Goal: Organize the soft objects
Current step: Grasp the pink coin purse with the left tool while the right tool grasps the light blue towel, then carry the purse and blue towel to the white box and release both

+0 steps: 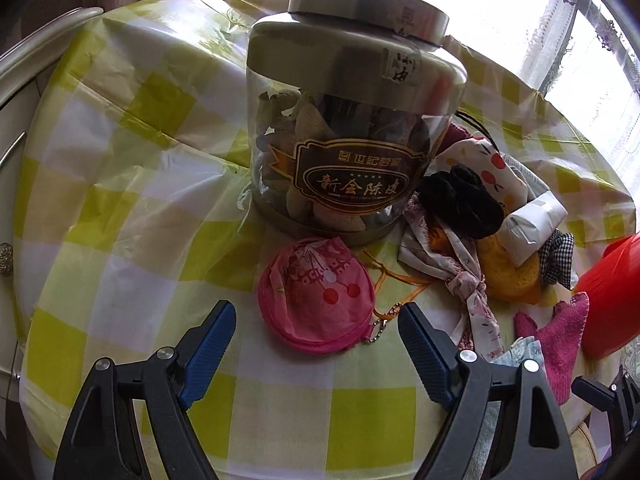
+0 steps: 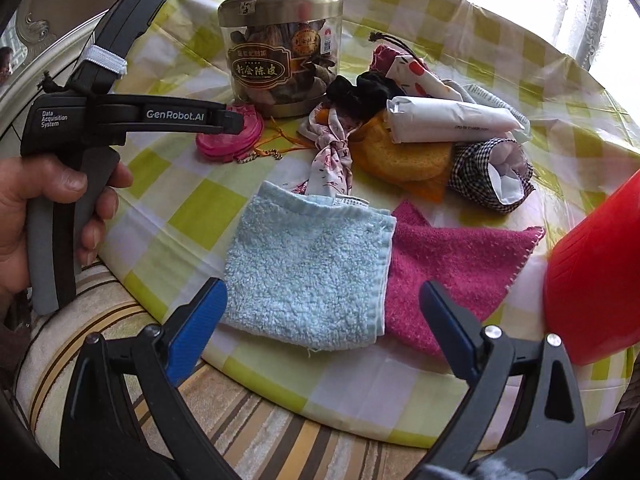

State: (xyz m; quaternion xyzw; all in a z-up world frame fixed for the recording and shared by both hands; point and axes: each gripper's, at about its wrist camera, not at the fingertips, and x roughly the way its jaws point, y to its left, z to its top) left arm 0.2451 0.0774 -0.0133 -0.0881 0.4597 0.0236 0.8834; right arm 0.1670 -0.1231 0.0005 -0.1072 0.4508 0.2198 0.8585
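At the far left of the right wrist view a person's hand [image 2: 44, 200] grips the handle of the left gripper [image 1: 316, 316], whose jaws stand spread wide with nothing between them. In its own view they hover just short of a round pink pouch [image 1: 316, 300], printed with cherries and a white pattern, zip-edged, with a small ball chain at its lower right. It lies low in the centre of that frame on the yellow-and-white checked tablecloth [image 1: 120, 184].

Directly above the pouch stands a clear jar [image 1: 348, 120] with a silver lid and a dark gold-lettered label, filled with dried brownish pieces.

To the right of the jar the soft things lie heaped together: a black fuzzy item [image 2: 360, 92], a white drawstring bag with red-orange fruit print [image 2: 412, 72], a knotted strip of pale floral cloth [image 2: 332, 152], a yellow-orange sponge [image 2: 400, 156], a white rolled packet [image 2: 448, 118] resting across the sponge, and a black-and-white gingham pouch [image 2: 484, 172] with its mouth open.

In the lower centre of the right wrist view a folded light blue towel [image 2: 304, 268] lies partly over a magenta cloth [image 2: 452, 256]. The right gripper [image 2: 324, 300] is spread open, empty, just in front of the towel's near edge.

A red plastic object [image 2: 596, 272] fills the right edge; what it is I cannot tell.
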